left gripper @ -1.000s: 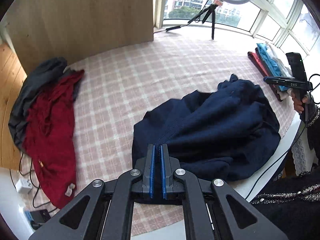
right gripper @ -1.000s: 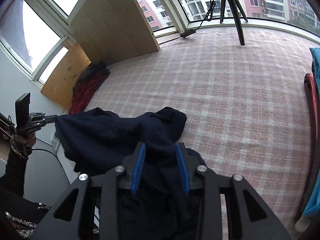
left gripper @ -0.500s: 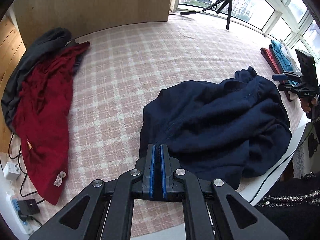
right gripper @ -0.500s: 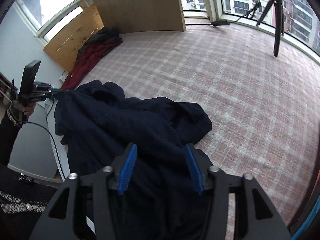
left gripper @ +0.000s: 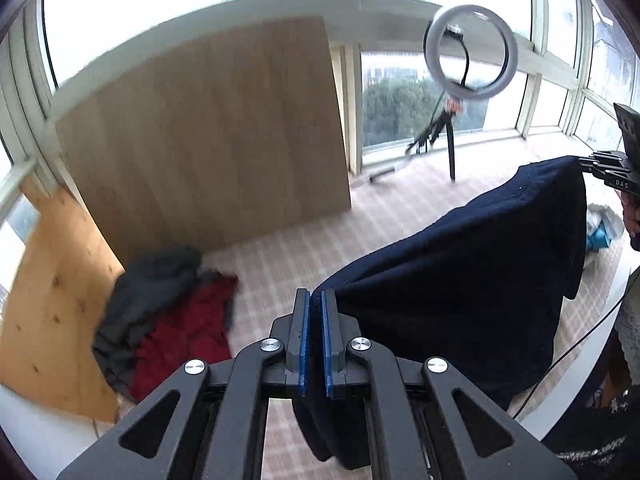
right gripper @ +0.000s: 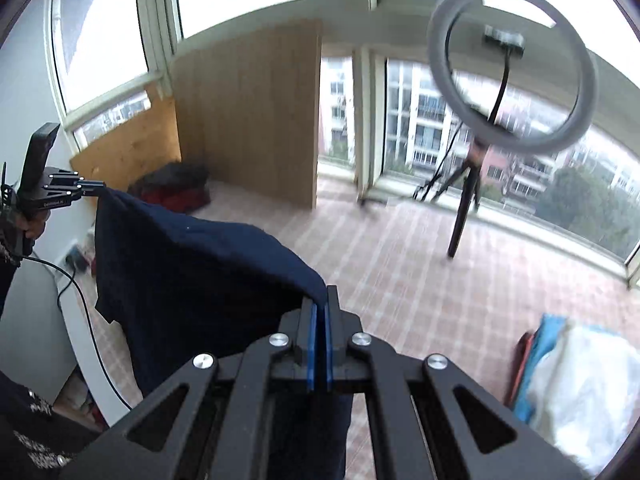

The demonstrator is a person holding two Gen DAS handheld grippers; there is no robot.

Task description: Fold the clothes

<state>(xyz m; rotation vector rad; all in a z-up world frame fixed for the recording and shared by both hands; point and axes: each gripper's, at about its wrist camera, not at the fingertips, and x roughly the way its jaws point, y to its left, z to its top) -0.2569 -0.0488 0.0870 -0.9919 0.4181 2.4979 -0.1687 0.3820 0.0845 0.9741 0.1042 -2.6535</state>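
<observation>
Faintly, right gripper (left gripper: 588,165) body reads "DAS" (clamping navy garment (left gripper: 460,272)).

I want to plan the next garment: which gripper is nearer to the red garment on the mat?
Left. The left gripper hangs just right of the red garment; the right gripper is farther off, across the navy garment.

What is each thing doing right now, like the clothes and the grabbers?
Navy blue garment: lifted, hanging between both grippers.
Left hand-held gripper: shut on the garment's edge.
Right hand-held gripper: just closed, shut on the garment.
Red garment: crumpled on the checked cloth.
Dark grey garment: crumpled beside it.
</observation>
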